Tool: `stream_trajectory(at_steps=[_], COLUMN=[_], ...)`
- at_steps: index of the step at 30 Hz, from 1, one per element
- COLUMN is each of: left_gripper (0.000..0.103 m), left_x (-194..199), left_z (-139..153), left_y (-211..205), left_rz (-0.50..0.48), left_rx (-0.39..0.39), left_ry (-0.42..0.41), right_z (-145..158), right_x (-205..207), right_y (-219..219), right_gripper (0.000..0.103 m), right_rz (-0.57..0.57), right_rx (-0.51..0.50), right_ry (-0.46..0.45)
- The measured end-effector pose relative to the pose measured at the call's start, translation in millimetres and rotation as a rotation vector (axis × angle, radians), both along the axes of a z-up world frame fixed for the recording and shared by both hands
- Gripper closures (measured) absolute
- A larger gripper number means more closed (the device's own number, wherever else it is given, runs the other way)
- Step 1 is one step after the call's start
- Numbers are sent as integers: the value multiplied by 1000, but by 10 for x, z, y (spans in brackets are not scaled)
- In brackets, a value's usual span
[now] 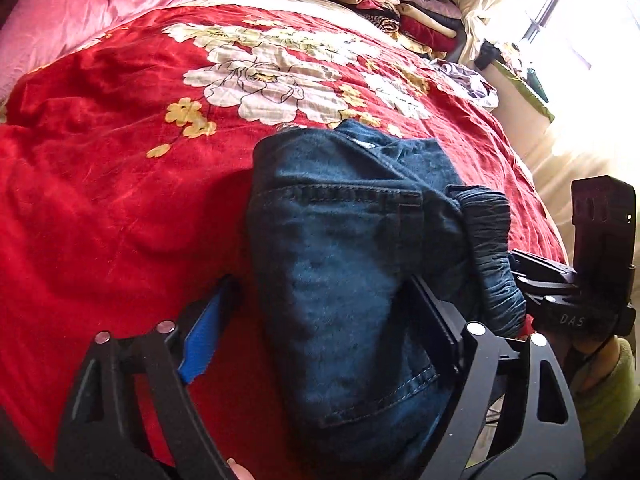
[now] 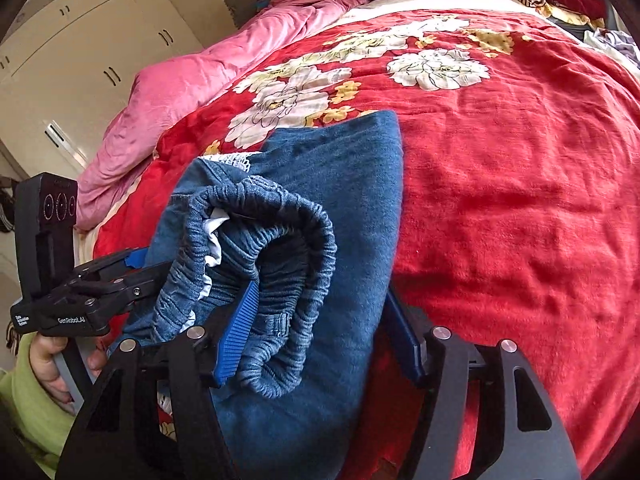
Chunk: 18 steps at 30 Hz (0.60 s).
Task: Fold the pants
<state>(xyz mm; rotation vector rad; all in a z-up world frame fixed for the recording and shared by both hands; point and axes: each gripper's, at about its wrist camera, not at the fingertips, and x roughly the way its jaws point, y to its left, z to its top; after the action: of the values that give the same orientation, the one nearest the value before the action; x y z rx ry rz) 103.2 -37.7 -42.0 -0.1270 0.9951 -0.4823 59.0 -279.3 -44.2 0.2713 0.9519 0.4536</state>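
folded blue denim pants (image 1: 340,264) with a ribbed elastic waistband lie on a plush red floral blanket (image 1: 112,200), bracketed by the left gripper (image 1: 316,332) and right gripper (image 2: 320,332), jaws wide, grip unclear.

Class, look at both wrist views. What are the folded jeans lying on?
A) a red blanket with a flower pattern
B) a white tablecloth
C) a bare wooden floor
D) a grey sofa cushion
A: the folded jeans lie on the red blanket, whose pale printed flowers show just beyond them in both views.
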Motion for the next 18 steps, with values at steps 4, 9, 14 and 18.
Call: stream_trajectory(at_steps=[4, 9, 14, 18], left_gripper=[30, 55, 66, 69], left_x=[71, 59, -8, -29], left_z=[-14, -2, 75, 173], left_y=[-28, -80, -106, -105], left_rz=[2, -21, -28, -32], left_rx=[-19, -42, -30, -42], left_ry=[9, 4, -28, -44], right_z=[-17, -11, 115, 254], right_x=[41, 14, -86, -126], right_y=[20, 61, 154, 184], right_gripper=[41, 65, 75, 76], right_rz=[12, 42, 53, 57], right_rx=[0, 7, -5, -13], right_ry=[-13, -37, -101, -132])
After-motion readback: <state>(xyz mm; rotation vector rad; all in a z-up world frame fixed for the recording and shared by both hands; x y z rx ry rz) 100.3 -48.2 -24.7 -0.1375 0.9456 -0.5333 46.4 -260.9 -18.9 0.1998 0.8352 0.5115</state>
